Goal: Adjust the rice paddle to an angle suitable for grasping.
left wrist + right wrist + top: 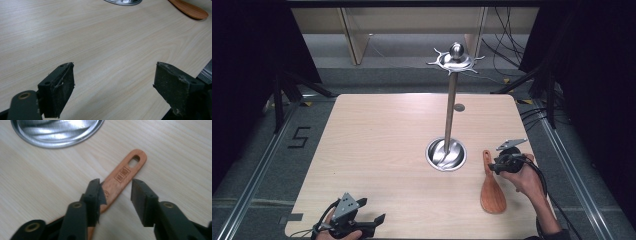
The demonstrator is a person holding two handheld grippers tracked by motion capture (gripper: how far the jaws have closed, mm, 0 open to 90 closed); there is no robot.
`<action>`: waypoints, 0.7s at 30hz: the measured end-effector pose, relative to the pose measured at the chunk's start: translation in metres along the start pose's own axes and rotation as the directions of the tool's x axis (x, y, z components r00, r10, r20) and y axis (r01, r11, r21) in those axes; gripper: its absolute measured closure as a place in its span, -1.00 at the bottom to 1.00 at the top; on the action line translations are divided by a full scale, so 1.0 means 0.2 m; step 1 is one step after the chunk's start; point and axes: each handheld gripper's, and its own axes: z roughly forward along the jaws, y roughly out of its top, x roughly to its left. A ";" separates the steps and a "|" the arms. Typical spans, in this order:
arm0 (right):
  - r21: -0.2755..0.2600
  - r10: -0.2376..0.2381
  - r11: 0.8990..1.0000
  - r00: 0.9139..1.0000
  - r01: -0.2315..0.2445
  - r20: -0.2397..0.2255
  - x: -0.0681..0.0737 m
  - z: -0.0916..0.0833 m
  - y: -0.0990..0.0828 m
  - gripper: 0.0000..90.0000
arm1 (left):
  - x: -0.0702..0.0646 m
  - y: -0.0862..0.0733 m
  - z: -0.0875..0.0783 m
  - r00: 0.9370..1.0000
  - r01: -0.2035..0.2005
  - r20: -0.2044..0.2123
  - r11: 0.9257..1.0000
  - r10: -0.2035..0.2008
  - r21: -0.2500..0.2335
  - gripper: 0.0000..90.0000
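A person's right gripper (pixel 493 165) hovers over the handle of a wooden rice paddle (pixel 491 186) lying flat on a light wooden table (pixel 377 145), just right of the round base of a tall metal utensil stand (pixel 447 152). In the right gripper view, the 2 black jaws stand part-way open on either side of the paddle's handle (pixel 119 181): 1 pad sits against or just over the handle's left edge, while the other is clear of it with bare table showing in between. The handle's far end, with its slotted hanging hole, points up and away toward the stand's base (pixel 56 132). Nothing is clamped.

The left gripper (pixel 362 222) rests near the table's front-left corner, well apart from the paddle and the stand. Its own view shows its jaws spread wide over bare wood, holding nothing.

The stand's hooked crown (pixel 455 59) rises on its pole with no utensil hanging from it that can be made out. Judging by the layout, the work appears to be hanging the paddle on 1 of those hooks, and it looks to be at an early stage: the paddle is on the table, ungripped. Closing on the handle, lifting and threading the hole over a hook all appear left to do.
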 end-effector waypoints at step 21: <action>0.170 0.059 0.983 0.997 -0.066 0.045 0.06 0.11 0.09 0.05 | 0.03 0.03 0.02 1.000 0.015 0.002 1.000 -0.014 -0.014 -0.64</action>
